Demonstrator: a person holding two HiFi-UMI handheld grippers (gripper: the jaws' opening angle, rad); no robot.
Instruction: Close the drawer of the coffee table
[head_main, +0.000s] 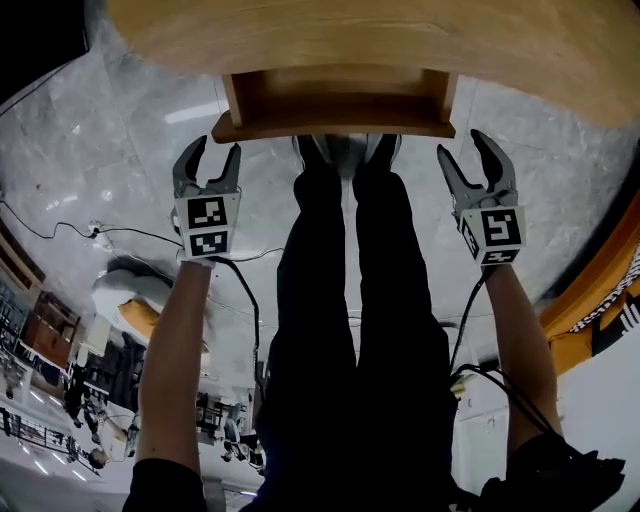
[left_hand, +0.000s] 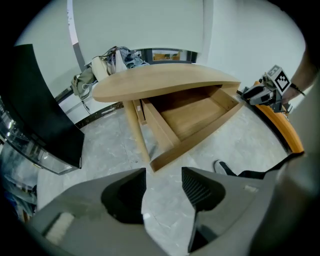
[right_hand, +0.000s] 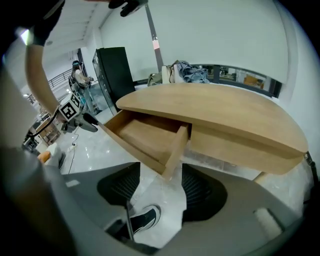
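The wooden coffee table (head_main: 380, 40) stands in front of me with its drawer (head_main: 335, 125) pulled out toward my legs. The drawer looks empty inside. My left gripper (head_main: 217, 150) hangs open just short of the drawer's left front corner, not touching it. Open too, my right gripper (head_main: 462, 148) is beside the right front corner, nothing between its fingers. In the left gripper view the drawer (left_hand: 192, 120) lies beyond the spread jaws of the left gripper (left_hand: 163, 172). In the right gripper view the drawer's corner (right_hand: 175, 150) sits just past the right gripper (right_hand: 161, 170).
My legs and shoes (head_main: 345, 150) stand right under the drawer front. A black cabinet (left_hand: 42, 105) stands left of the table, and a pile of bags and clothes (left_hand: 117, 57) lies behind it. An orange curved bench (left_hand: 282, 127) runs on the right. Cables (head_main: 60, 235) trail over the marble floor.
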